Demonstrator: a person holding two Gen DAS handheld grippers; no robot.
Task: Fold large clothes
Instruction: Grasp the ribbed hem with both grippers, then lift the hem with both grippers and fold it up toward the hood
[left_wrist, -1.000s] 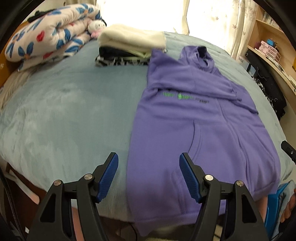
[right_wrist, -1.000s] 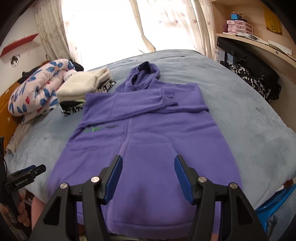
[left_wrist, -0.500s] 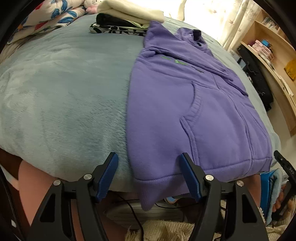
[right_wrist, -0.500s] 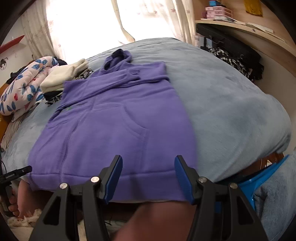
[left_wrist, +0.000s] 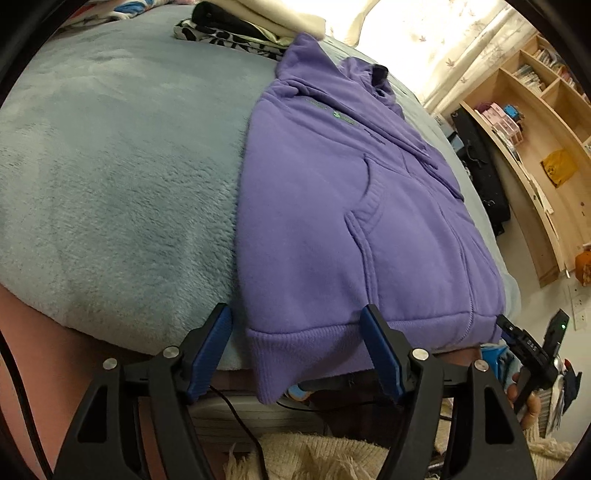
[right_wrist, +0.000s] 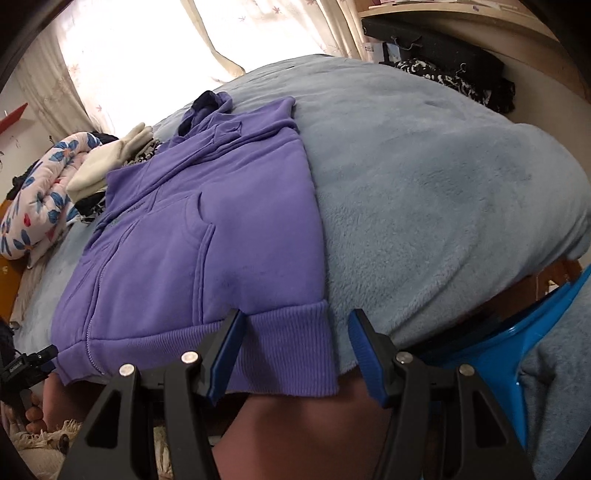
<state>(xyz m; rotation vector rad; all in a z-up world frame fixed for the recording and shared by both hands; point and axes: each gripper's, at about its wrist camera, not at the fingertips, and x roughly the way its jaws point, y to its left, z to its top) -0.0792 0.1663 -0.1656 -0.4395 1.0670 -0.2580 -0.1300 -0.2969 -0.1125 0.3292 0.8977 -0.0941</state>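
Purple hoodie lay flat on the bed, sleeves folded in, ribbed hem hanging over the near edge. Left tongs stood open astride the hem's left corner; right tongs open astride the right corner, neither gripping. Risk: closing now could pinch only the top layer, or catch the blanket beneath, dragging the fold askew.

Open blanket lies bare to the left of the hoodie and again to its right. At the bed's far end, stacked folded clothes and a floral quilt block passage. A blue chair crowds the near right corner.
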